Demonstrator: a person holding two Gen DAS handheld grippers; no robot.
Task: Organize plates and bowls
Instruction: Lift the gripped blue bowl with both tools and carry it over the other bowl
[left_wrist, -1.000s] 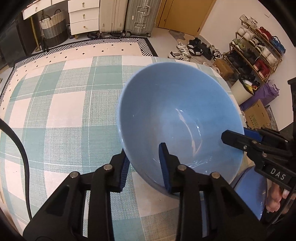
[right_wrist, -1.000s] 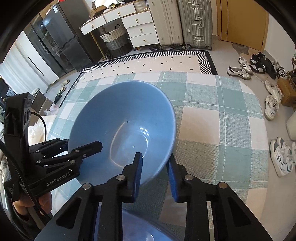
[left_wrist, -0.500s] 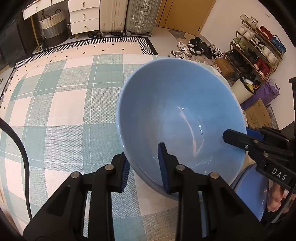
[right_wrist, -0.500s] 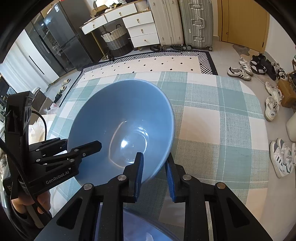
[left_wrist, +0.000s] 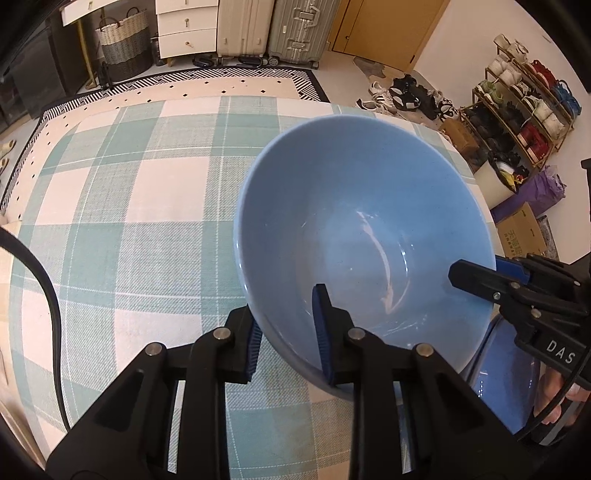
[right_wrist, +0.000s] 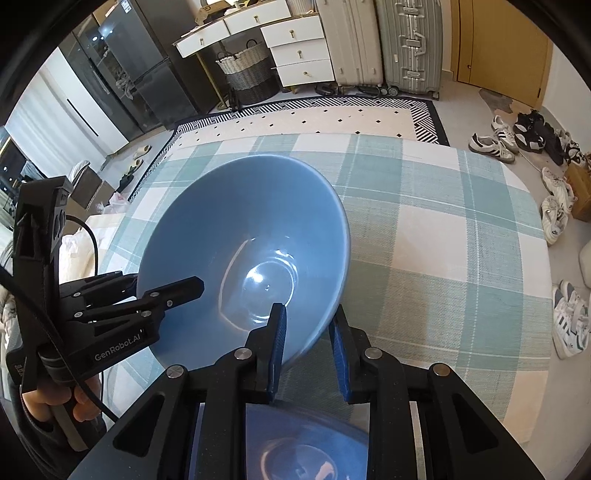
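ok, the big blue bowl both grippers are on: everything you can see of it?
The big blue bowl is plain light blue, glossy like glazed ceramic, deep and round, and empty, with window glare in its base. It is tilted above the checked tablecloth. The left gripper pinches its near rim, one pad inside and one outside; the right gripper does the same on the opposite rim. Part of another blue dish shows below it; contact between them cannot be told.

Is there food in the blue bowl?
No, the bowl is bare inside in the left wrist view; only shiny glaze shows.
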